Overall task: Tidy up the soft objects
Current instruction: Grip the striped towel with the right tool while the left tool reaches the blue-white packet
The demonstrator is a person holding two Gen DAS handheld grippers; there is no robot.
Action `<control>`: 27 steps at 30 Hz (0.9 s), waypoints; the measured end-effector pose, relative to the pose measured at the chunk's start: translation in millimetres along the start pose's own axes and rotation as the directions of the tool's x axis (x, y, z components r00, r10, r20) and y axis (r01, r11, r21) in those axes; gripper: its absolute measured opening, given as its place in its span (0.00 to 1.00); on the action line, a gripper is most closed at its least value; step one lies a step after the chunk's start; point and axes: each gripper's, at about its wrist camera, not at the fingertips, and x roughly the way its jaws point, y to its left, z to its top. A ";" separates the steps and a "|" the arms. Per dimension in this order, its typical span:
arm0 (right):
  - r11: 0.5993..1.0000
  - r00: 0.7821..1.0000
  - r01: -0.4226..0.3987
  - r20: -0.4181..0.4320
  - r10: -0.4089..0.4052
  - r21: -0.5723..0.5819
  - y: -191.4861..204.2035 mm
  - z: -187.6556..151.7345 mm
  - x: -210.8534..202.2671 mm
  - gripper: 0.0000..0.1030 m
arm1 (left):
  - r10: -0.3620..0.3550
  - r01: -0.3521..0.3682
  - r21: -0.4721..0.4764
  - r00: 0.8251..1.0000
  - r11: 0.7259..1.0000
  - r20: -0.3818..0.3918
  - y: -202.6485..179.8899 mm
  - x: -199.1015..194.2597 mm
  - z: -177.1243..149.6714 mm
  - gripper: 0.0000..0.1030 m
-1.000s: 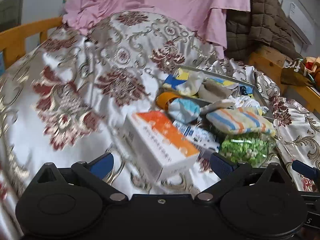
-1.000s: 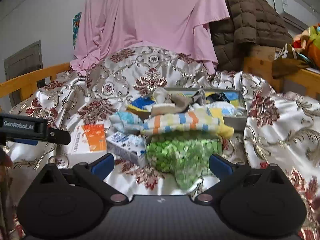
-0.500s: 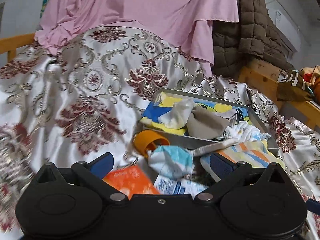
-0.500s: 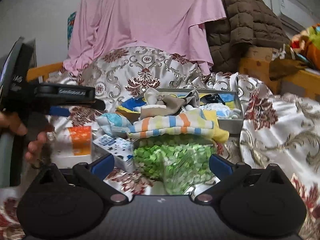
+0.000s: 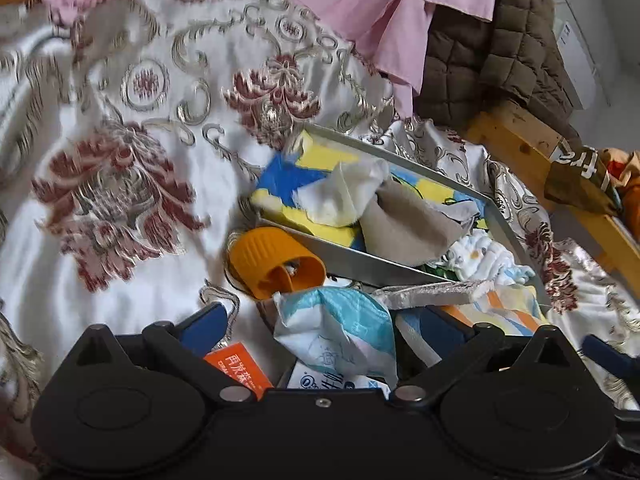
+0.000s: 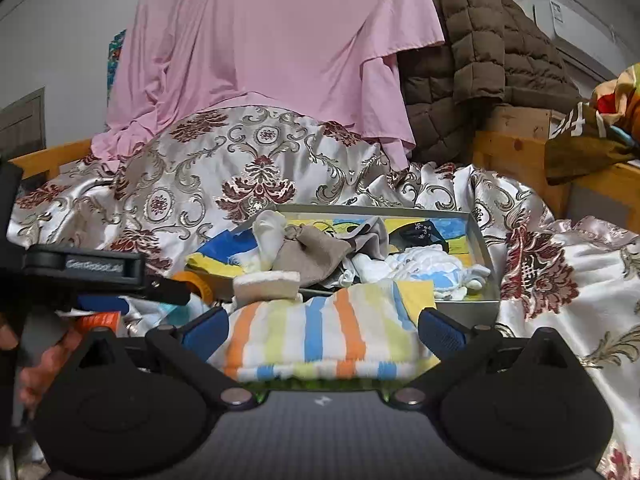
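Behind, floral satin bedspread (image 6: 256, 168), pink sheet (image 6: 276, 40), wooden rail (image 6: 516, 152)

Bed covered by a glossy white satin spread (image 6: 256, 168) with maroon and gold floral motifs, bounded by a pale wooden bed frame (image 6: 516, 152) at right and left. A pink cloth (image 6: 272, 52) and a brown quilted jacket (image 6: 480, 48) hang over the head end. Behind stands a plain grey-white wall (image 6: 60, 36); a white air conditioner (image 6: 576, 28) is mounted at upper right. Lighting is soft and even.

light: soft, even daylight; blur: left view's left edge smeared; edges: fisheye-bent, dark corners
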 end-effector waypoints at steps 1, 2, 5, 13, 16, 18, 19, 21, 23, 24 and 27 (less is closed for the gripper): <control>1.000 1.000 0.001 -0.003 -0.001 0.000 0.1 0.9 3.7 1.00 | -0.001 0.000 -0.007 1.000 1.000 -0.002 1.9 1.8 0.7 0.99; 1.000 1.000 0.001 -0.005 -0.001 -0.002 0.5 1.3 6.2 1.00 | 0.000 0.000 -0.015 1.000 1.000 -0.007 3.6 3.5 1.4 0.99; 1.000 1.000 0.002 -0.023 -0.003 -0.027 4.4 2.4 15.4 1.00 | -0.011 0.010 -0.035 1.000 0.999 -0.022 9.2 9.7 3.4 0.99; 0.995 0.995 0.032 -0.094 -0.041 -0.095 18.0 1.0 31.3 1.00 | -0.035 0.033 -0.045 0.998 0.998 -0.050 14.4 23.9 10.8 0.97; 0.994 0.993 0.023 -0.115 -0.035 -0.107 23.7 0.0 33.8 1.00 | -0.025 0.025 -0.005 0.998 1.000 -0.059 9.8 26.9 11.3 0.91; 0.992 0.992 0.030 -0.115 -0.044 -0.123 26.5 -1.4 34.3 1.00 | -0.029 0.031 0.036 0.997 0.999 -0.068 5.1 27.7 9.1 0.88; 0.991 0.992 0.031 -0.114 -0.046 -0.129 26.9 -1.9 34.8 1.00 | -0.017 0.021 0.062 0.998 0.998 -0.065 1.8 26.9 7.4 0.88; 0.990 0.992 0.035 -0.112 -0.051 -0.137 27.1 -3.2 35.5 1.00 | -0.008 0.014 0.084 0.998 0.996 -0.063 -0.8 26.7 5.9 0.87; 0.989 0.993 0.040 -0.106 -0.056 -0.142 27.5 -4.7 35.6 0.99 | -0.008 0.013 0.081 0.998 0.997 -0.057 0.6 26.3 5.6 0.85; 0.989 0.993 0.044 -0.103 -0.059 -0.145 27.9 -5.4 35.4 0.99 | -0.008 0.013 0.081 0.998 0.997 -0.055 1.2 26.1 5.5 0.84; 0.984 0.993 0.055 -0.090 -0.071 -0.168 31.7 -7.7 34.2 0.99 | 0.007 -0.003 0.097 0.999 0.995 -0.037 -1.0 24.3 3.5 0.82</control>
